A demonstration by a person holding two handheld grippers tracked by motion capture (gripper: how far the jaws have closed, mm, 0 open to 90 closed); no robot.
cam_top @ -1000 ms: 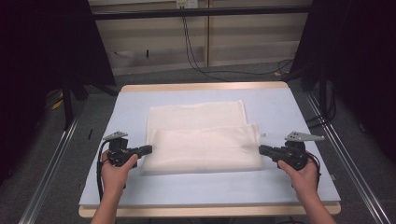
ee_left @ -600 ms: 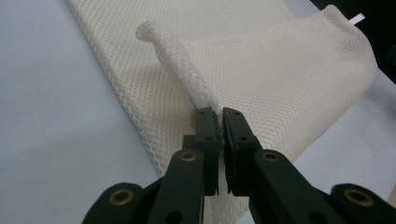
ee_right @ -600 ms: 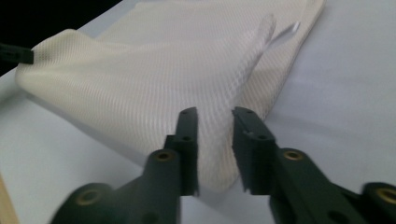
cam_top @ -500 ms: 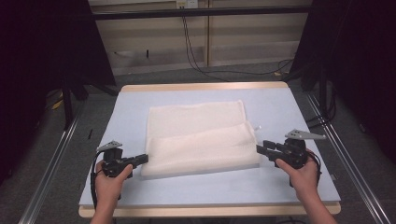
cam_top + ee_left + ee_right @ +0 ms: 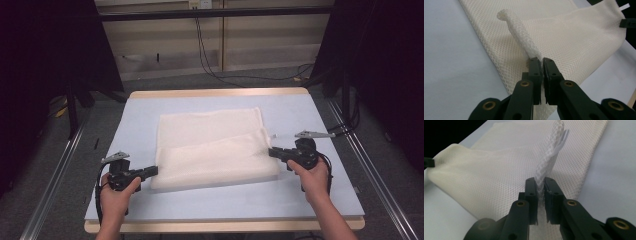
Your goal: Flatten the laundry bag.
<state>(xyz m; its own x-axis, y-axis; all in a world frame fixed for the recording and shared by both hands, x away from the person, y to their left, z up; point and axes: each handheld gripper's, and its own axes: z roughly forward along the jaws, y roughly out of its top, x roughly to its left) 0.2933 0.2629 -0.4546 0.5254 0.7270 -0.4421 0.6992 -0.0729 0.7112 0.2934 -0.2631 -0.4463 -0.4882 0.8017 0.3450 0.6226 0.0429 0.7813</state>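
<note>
Dark curtains and a cabled back wall framed a pale blue desk (image 5: 320,195) with a wooden edge, and on it lay a cream mesh cloth (image 5: 210,132), folded so that its near layer overlapped the far one. The left claw (image 5: 154,170) sat at the cloth's near left corner, its jaws pressed together on a pinched-up ridge of mesh that rose between the pads in the left gripper view (image 5: 540,60). The right claw (image 5: 272,151) was at the cloth's right edge, beside a small white tag (image 5: 562,140); its jaws had just been closing and pinched a raised strip of the mesh between them (image 5: 541,181). Compared with a second before, the left hand (image 5: 117,195) had drawn back toward the desk's near left corner, pulling that corner of the cloth with it, so the folded layer lay slanted. The right hand (image 5: 314,175) stood a little farther from the near edge, its side of the cloth lifted slightly.
</note>
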